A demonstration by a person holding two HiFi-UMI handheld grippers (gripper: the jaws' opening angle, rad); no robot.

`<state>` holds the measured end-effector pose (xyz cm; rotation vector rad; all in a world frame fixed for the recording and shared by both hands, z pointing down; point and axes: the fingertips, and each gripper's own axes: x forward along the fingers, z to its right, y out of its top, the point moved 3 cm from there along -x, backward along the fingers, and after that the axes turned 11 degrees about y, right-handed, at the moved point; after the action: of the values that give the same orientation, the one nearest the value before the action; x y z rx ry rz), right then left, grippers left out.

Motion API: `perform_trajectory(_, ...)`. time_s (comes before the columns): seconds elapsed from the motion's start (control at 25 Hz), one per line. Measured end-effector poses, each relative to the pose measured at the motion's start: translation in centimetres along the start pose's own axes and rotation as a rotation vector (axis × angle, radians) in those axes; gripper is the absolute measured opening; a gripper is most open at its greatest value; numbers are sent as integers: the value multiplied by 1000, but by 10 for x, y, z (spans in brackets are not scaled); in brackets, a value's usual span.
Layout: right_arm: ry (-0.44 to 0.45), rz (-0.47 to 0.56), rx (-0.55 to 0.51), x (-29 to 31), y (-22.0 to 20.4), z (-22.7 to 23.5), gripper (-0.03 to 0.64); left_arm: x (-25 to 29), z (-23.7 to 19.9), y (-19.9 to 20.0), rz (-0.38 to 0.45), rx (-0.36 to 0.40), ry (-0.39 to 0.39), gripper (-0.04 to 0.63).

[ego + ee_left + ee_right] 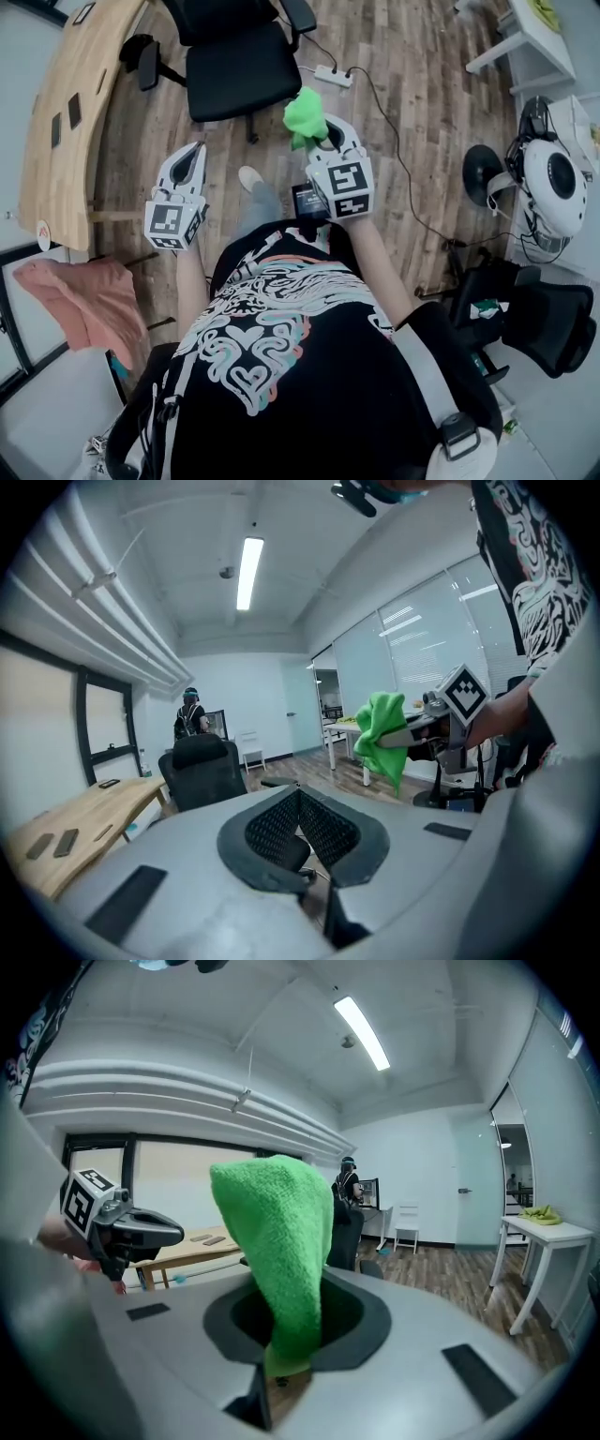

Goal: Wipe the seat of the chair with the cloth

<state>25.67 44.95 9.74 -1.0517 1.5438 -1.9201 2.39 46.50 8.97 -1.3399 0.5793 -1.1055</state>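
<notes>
The right hand-held gripper (292,1340) is clamping its jaws on a green cloth (277,1241). It is pinching one end low between the pads while the rest is rising out of the grip in a soft, folded plume. In the head view the cloth (306,116) is bunching just above centre frame, held in the air and not touching any surface. The left hand-held gripper (190,159) is riding left of centre. Its own view is showing the jaws meeting at the tips with nothing between them.

The cloth is looking light, limp and plush, the sort that is likely to flop and fold over itself rather than hold a shape. It is giving no sign of being slippery or fragile. A pinch on a gathered end, as here, is probably the sound hold, leaving a free length to be laid flat and dragged under light pressure.

Its colour is a bright lime green and its pile is nubbly, like towelling. No stains are showing, and it is doubled up rather than spread.

Beyond the grippers, a black office chair (239,80) is waiting at upper centre of the head view, its seat bare and the wiping not yet begun. A wooden tabletop (66,122) is curving down the upper left. A white power strip (333,77) is lying on the plank floor (422,112) just right of the chair.
</notes>
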Motion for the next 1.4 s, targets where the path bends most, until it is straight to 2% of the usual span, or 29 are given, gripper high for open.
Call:
perform_trajectory(0.2,0,-6,12,16,-2,14,60,19,-21,-5,15,-52,67,0)
perform_trajectory(0.44,-13,-19,17,63,3,39,60,65,-61,-14,14,-89,89,0)
perform_trajectory(0.52,-12,-26,15,87,6,50,60,87,-79,-13,22,-59,97,0)
perform_trajectory(0.64,-11,-37,15,130,12,66,60,127,-103,-4,34,52,89,0)
perform_trajectory(0.72,-10,-51,21,163,17,76,60,153,-121,-2,42,67,69,0)
perform_trajectory(0.88,-11,-84,23,229,29,93,60,200,-169,-5,30,40,49,0)
perform_trajectory(1.04,-23,-96,23,287,41,106,60,230,-232,-12,36,-32,120,0)
perform_trajectory(1.12,-44,-90,5,309,47,112,60,247,-257,-15,44,-38,134,0)
perform_trajectory(1.4,-83,-78,-38,358,58,128,60,301,-295,-31,49,-82,86,0)
